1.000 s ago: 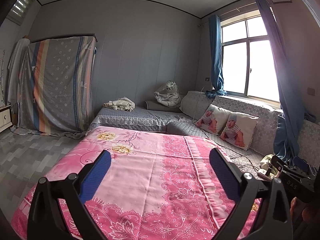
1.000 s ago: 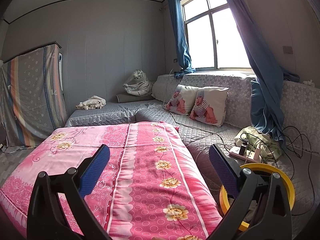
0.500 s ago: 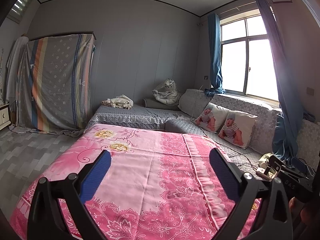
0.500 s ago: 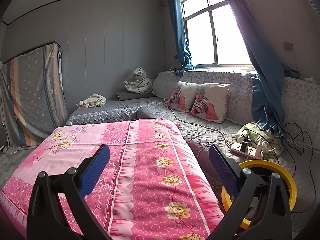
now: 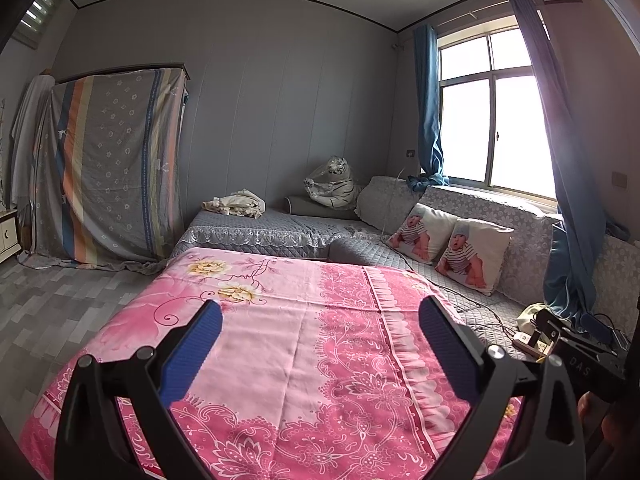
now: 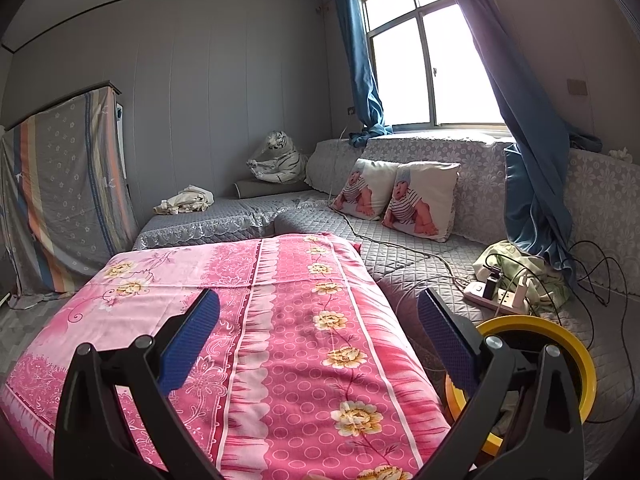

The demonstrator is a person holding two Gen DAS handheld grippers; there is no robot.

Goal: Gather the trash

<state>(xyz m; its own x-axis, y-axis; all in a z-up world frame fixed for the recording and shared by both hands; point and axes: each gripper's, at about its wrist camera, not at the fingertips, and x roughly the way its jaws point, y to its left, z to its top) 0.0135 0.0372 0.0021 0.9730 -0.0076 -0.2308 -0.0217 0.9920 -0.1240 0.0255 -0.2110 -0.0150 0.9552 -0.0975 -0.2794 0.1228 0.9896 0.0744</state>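
Over the pink bedspread point(image 5: 304, 344), left gripper point(image 5: 320, 344) and right gripper point(image 6: 318, 340) both spread wide, empty. Yellow bin point(image 6: 560, 344) beside the bed, right.

The pink sheet point(image 5: 304, 344) is thin matt printed cloth, creased in places, and the grey sofa cover point(image 6: 320, 216) is quilted fabric with a lace edge. The gripper pads point(image 6: 188, 344) look like dimpled blue rubber on matt black plastic arms. The yellow ring point(image 6: 576, 356) is smooth, slightly glossy plastic, and the curtain point(image 6: 532, 184) has a satin sheen.
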